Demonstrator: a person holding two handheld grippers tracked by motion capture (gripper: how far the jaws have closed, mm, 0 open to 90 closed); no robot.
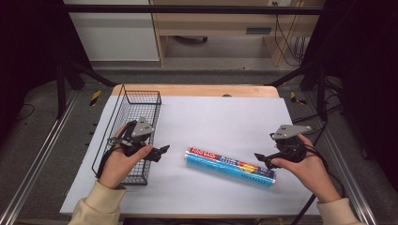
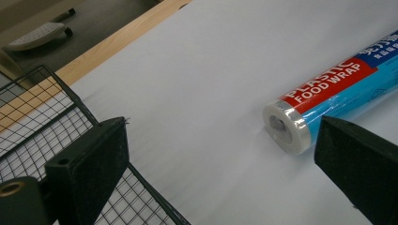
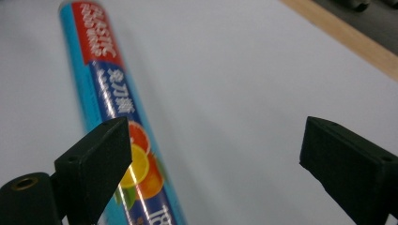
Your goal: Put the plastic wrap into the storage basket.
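Observation:
A roll of plastic food wrap (image 1: 230, 167) in a blue and red wrapper lies slanted on the white sheet, between my two grippers. My left gripper (image 1: 160, 153) is held over the near end of a black wire basket (image 1: 123, 112), a short way left of the roll's left end. It is open, and in the left gripper view (image 2: 220, 154) the roll's end (image 2: 286, 126) lies ahead on the right, clear of the jaws. My right gripper (image 1: 263, 160) hovers open by the roll's right end. In the right gripper view (image 3: 216, 150) the roll (image 3: 108, 79) runs past the left jaw.
The basket (image 2: 70, 93) stands along the left side of the white sheet (image 1: 211, 117). A wooden table edge (image 1: 197, 90) shows at the far side. Dark frame rails run along both sides, and cables trail at the right.

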